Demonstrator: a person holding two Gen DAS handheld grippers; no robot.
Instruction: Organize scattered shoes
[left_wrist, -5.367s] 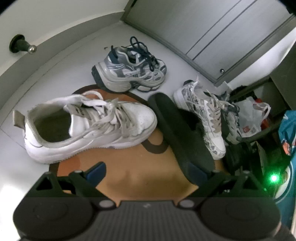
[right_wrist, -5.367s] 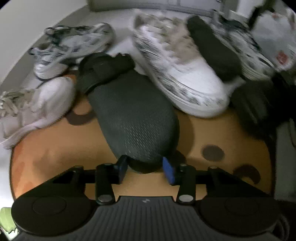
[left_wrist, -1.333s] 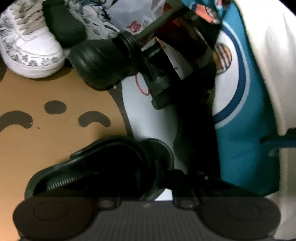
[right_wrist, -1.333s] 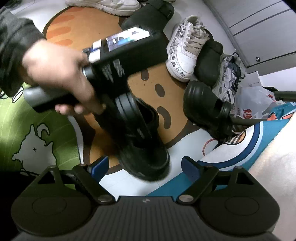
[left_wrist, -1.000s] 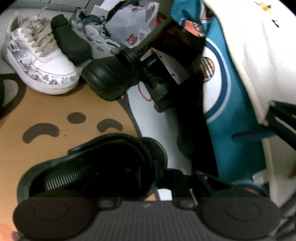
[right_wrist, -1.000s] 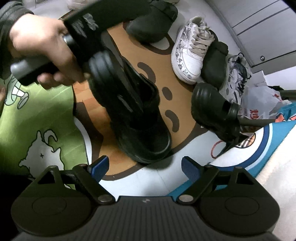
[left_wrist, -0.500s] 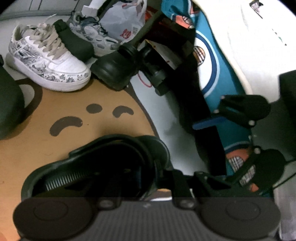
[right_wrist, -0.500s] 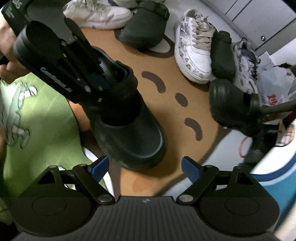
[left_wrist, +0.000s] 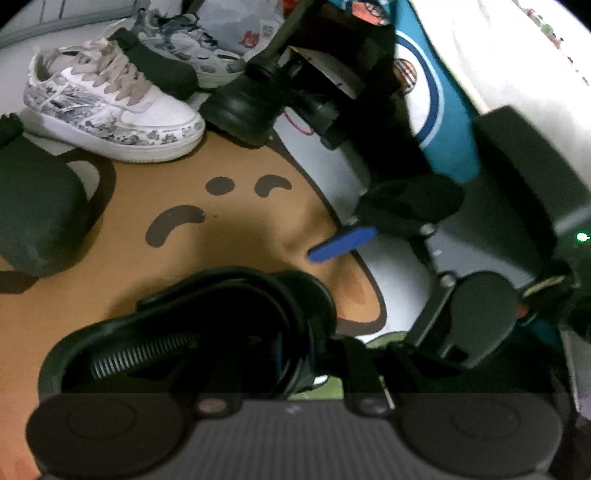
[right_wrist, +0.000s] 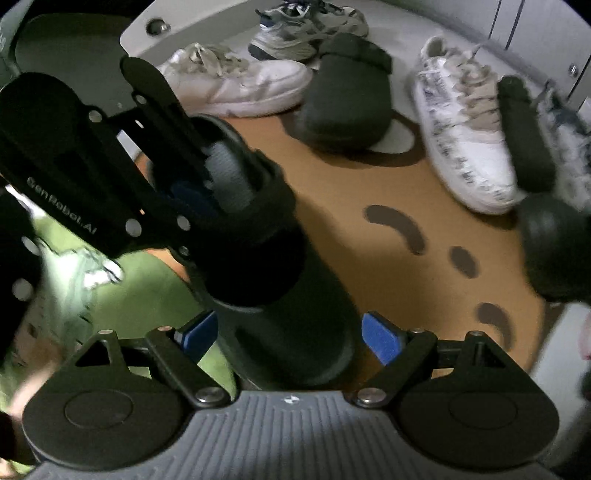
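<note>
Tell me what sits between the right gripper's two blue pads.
The toe of the black clog held by the left gripper sits between the right gripper's open jaws, untouched, in the right wrist view.

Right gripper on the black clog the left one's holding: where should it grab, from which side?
Take the black clog across its toe, from above. The left gripper pinches the heel-opening rim, so the toe is free, and the right gripper, open, already has a pad on each side of it.
</note>
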